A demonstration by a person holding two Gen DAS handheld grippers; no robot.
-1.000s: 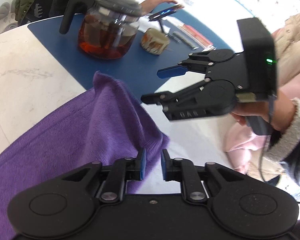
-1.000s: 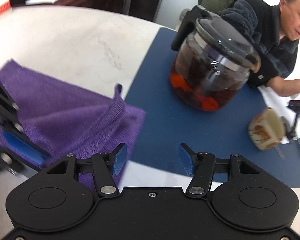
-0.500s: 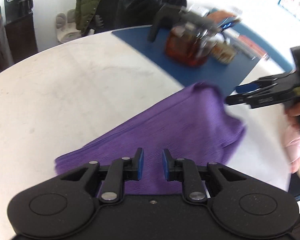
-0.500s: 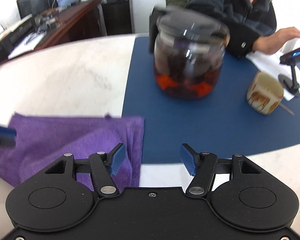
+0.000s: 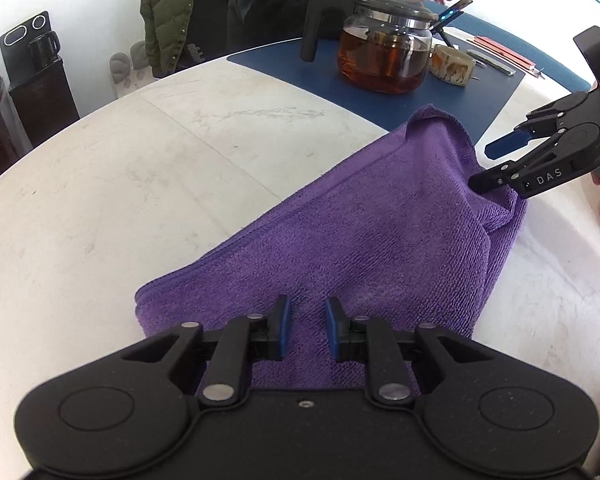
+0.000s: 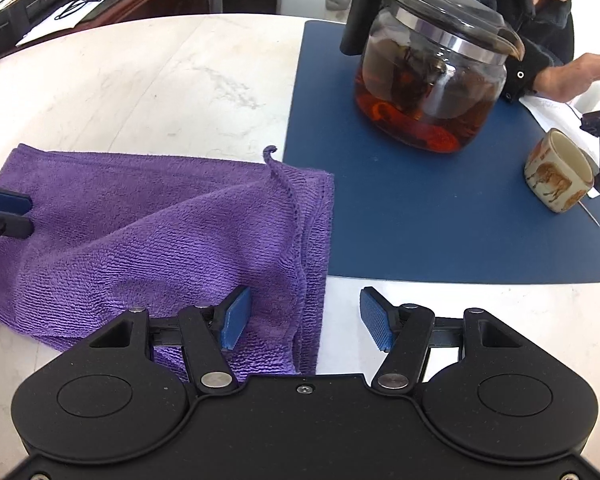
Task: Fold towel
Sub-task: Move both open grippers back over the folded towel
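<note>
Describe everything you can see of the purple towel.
The purple towel looks like soft, ribbed microfibre with a stitched hem. It lies folded over in layers on the pale round table, slightly rumpled, one corner curling up. Its far end overlaps the blue mat. It lies under both grippers; neither holds it.

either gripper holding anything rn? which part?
Nothing held. Left gripper and right gripper are both open above the towel, pads clear of it.
</note>
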